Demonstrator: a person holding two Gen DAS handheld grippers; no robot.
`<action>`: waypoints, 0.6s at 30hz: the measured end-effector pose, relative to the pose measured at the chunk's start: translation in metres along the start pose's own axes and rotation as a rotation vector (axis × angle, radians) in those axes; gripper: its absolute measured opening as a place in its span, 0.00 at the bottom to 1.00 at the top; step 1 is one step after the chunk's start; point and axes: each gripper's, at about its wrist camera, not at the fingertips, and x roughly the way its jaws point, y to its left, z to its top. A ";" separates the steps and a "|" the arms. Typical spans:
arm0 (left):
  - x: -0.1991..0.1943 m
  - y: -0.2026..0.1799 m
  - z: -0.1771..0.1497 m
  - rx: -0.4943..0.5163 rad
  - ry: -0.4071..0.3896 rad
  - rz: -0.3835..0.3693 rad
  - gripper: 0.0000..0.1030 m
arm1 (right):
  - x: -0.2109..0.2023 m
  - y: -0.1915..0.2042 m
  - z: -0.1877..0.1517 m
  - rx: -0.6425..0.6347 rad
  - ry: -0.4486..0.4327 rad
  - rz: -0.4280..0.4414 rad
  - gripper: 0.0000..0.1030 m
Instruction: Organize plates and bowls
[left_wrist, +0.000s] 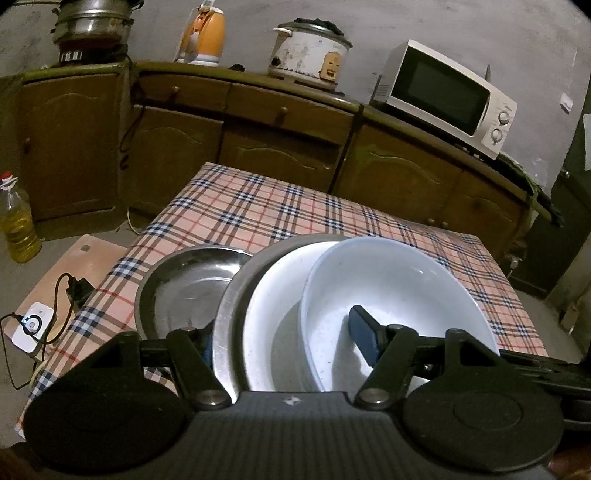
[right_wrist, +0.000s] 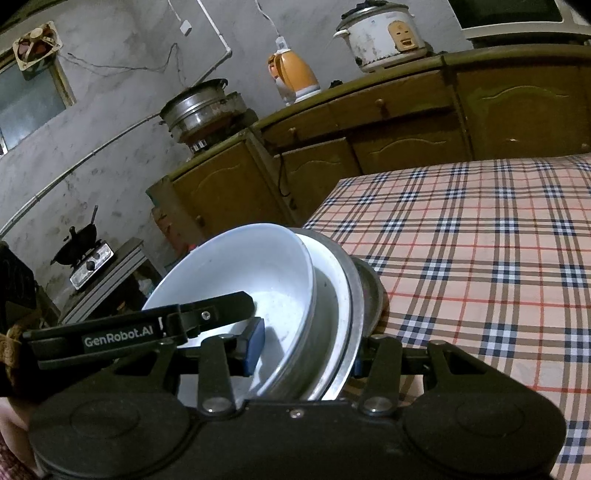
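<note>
A tilted stack stands on edge over the plaid table (left_wrist: 258, 206): a white bowl (left_wrist: 399, 291), a white plate (left_wrist: 280, 310) behind it and a steel plate (left_wrist: 231, 317) outermost. My left gripper (left_wrist: 284, 332) is shut on the stack; one blue pad (left_wrist: 364, 338) lies inside the bowl, the other behind the steel plate. My right gripper (right_wrist: 303, 347) is shut on the same stack (right_wrist: 325, 295) from the other side, with one blue pad (right_wrist: 255, 343) in the bowl (right_wrist: 240, 273). A second steel plate (left_wrist: 184, 288) lies flat on the table beside the stack.
Wooden cabinets (left_wrist: 280, 122) run behind the table, carrying a microwave (left_wrist: 447, 96), a rice cooker (left_wrist: 310, 51), an orange kettle (left_wrist: 207, 37) and a steel pot (left_wrist: 92, 22). An oil bottle (left_wrist: 16, 221) and a charger (left_wrist: 31, 325) sit on the floor at the left.
</note>
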 end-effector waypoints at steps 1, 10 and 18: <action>0.001 0.001 0.000 -0.002 0.001 0.001 0.66 | 0.002 0.000 0.000 -0.001 0.002 0.001 0.54; 0.006 0.010 0.002 -0.018 0.008 0.013 0.66 | 0.016 0.004 0.003 -0.006 0.021 0.008 0.54; 0.009 0.021 0.005 -0.032 0.010 0.021 0.66 | 0.028 0.009 0.004 -0.014 0.033 0.013 0.54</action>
